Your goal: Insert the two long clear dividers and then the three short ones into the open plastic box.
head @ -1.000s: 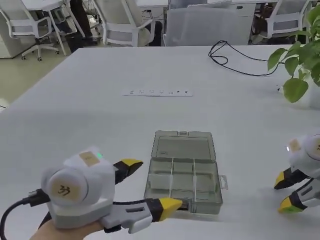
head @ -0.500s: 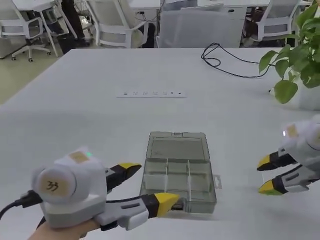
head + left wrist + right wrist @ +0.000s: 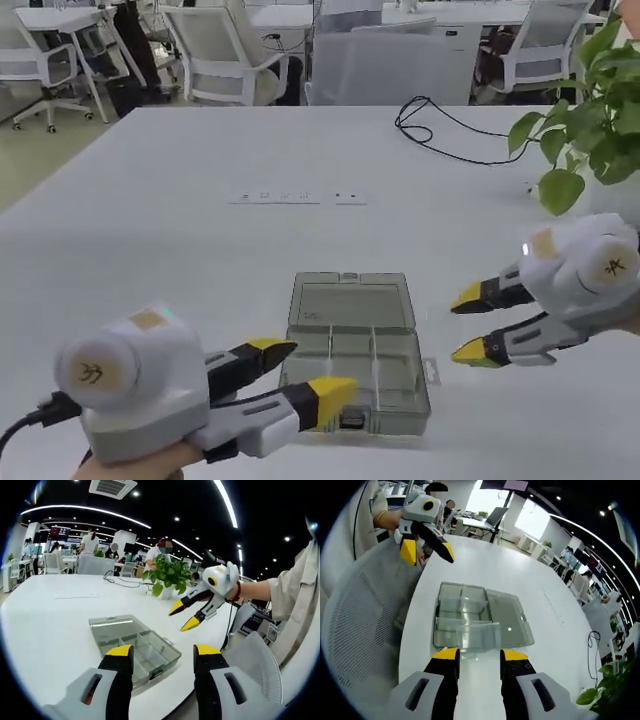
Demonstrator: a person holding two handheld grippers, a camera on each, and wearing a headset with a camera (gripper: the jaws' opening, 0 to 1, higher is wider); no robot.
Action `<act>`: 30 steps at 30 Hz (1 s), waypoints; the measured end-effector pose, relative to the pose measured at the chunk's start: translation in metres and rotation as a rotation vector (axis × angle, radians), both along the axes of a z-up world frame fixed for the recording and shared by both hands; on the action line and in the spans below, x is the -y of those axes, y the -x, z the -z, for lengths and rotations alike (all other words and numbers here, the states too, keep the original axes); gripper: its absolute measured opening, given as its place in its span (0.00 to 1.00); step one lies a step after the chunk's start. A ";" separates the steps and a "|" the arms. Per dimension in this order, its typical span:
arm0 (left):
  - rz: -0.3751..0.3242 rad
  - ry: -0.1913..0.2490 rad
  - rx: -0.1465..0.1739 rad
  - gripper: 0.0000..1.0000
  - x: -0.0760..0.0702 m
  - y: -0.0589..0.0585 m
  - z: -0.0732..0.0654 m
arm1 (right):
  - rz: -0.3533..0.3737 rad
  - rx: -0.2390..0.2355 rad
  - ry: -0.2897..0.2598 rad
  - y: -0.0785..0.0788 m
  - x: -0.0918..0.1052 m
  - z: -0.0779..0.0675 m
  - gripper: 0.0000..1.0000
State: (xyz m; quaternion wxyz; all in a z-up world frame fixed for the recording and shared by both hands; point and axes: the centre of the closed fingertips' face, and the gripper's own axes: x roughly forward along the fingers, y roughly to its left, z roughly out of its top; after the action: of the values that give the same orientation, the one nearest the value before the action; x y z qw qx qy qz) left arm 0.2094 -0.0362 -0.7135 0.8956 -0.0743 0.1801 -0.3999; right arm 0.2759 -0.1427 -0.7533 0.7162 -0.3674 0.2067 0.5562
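Note:
The grey clear plastic box sits on the white table with its lid laid flat behind it. Clear dividers stand inside and split it into several compartments. A small clear flat piece, also, lies on the table against the box's right side. My left gripper hovers open and empty at the box's front left corner; its own view looks over the box. My right gripper hangs open and empty just right of the box, jaws pointing at it.
A potted plant stands at the right edge of the table and a black cable loops behind. A flush socket strip lies mid-table. Office chairs stand beyond the far edge. A mesh chair is near the front edge.
My right gripper has risen and moved left, closer to the box's right side. My left gripper has held its place by the box. The head camera has tilted.

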 end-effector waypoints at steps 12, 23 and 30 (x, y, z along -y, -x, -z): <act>0.009 0.065 -0.043 0.35 0.005 -0.001 0.000 | -0.109 0.054 -0.055 0.016 -0.059 -0.018 0.33; -0.021 0.157 -0.112 0.20 0.001 -0.008 -0.004 | -0.195 0.105 -0.087 0.034 -0.097 -0.030 0.33; -0.038 0.179 -0.142 0.10 -0.001 -0.011 -0.003 | -0.216 0.114 -0.106 0.040 -0.107 -0.034 0.33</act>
State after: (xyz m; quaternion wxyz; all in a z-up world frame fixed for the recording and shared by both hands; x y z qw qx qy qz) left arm 0.2200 -0.0350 -0.7108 0.8777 -0.1858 0.2053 -0.3913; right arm 0.2363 -0.0355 -0.7188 0.6812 -0.3804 0.0953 0.6182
